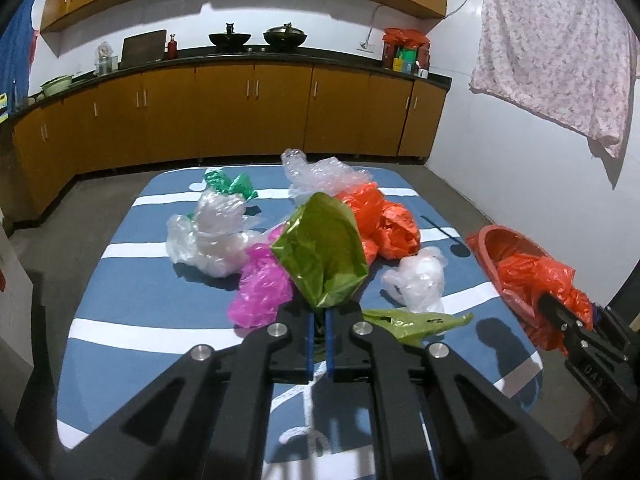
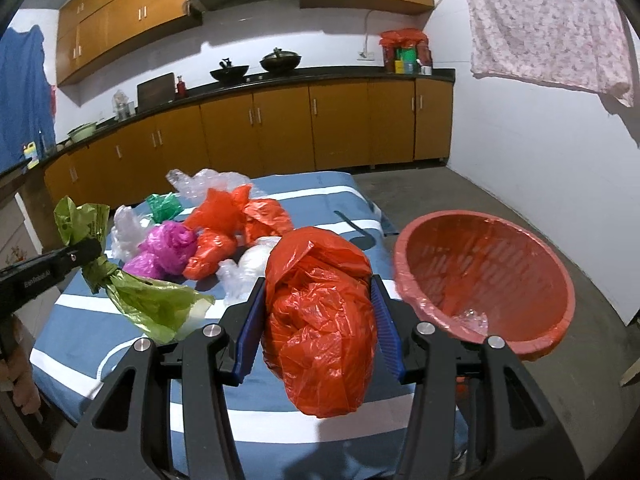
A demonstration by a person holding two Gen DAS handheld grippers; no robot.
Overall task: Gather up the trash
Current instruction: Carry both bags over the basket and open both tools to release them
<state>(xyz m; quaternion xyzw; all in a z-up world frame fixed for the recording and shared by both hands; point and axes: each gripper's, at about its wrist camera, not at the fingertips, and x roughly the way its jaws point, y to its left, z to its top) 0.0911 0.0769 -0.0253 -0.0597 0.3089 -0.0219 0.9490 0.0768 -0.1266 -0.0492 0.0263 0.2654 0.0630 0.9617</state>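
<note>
On the left, the left gripper (image 1: 319,332) is pinched tight on the twisted neck of a light green plastic bag (image 1: 322,250). In the right wrist view the bag's crumpled top stands above the jaws while its long body trails down and rightward onto the blue and white striped tablecloth (image 2: 100,354).

Further right, the loose trash lies in a cluster on the cloth: one magenta bag (image 1: 260,284), one small dark green bag (image 1: 230,184), and an orange bag (image 1: 384,220) bunched into several lobes, which may be more than one. Clear or whitish bags number at least three: a large one at the left of the heap (image 1: 208,236), one at the far edge (image 1: 320,172), and a small one near the right (image 1: 418,276).

Right of the heap, the right gripper (image 2: 320,312) stands at a middling width, its blue pads pressed on either side of a bulky orange bag (image 2: 320,320) that hangs lengthwise between them.

Farthest right sits the single red basket (image 2: 484,276), lined with thin plastic, tilted with its mouth toward the table and just beside the table's edge. It lies directly right of the right gripper, so that hand is the nearer; judging from this, the orange bag needs only a short carry rightward, while the green one must cross over the heap.
</note>
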